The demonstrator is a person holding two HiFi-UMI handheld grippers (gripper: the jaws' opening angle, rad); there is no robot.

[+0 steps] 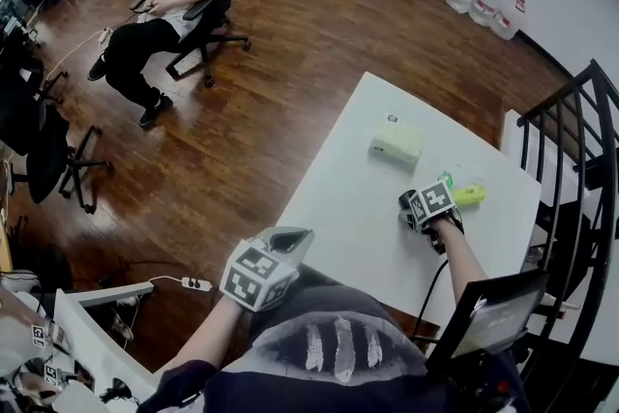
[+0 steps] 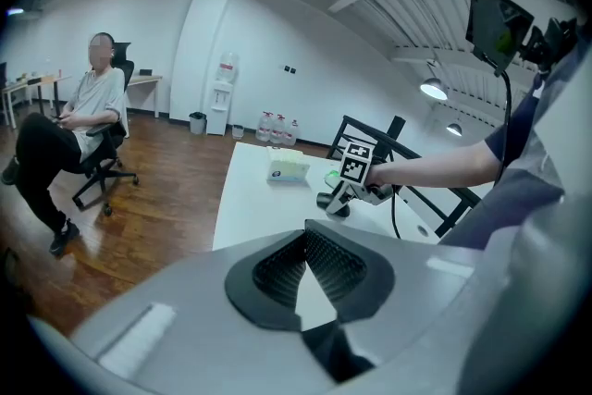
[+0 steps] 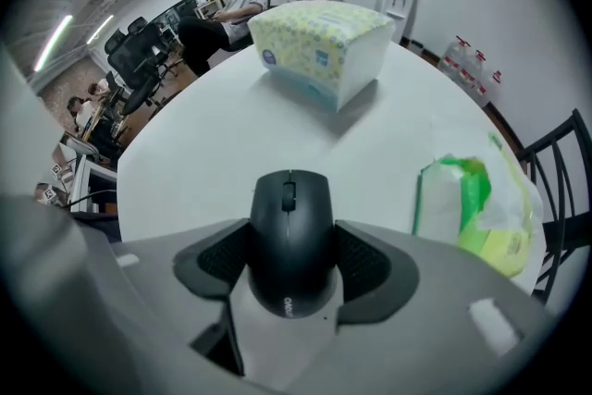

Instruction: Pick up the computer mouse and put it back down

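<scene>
Halfway at best, I'm guessing: I'm clamping the right gripper [image 3: 291, 260] on the mouse [image 3: 289, 222] low over the table [image 3: 208, 139], with the left gripper [image 2: 310, 268] hanging pinched together and empty, and the put-down isn't done yet.

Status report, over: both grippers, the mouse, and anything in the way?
Left gripper shut, empty, away from the table. Right gripper shut on the mouse, pads at its sides. Tissue pack and green packet lie apart from it; path clear.

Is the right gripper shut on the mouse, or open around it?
Shut on it: the right gripper presses both sides of the computer mouse.
</scene>
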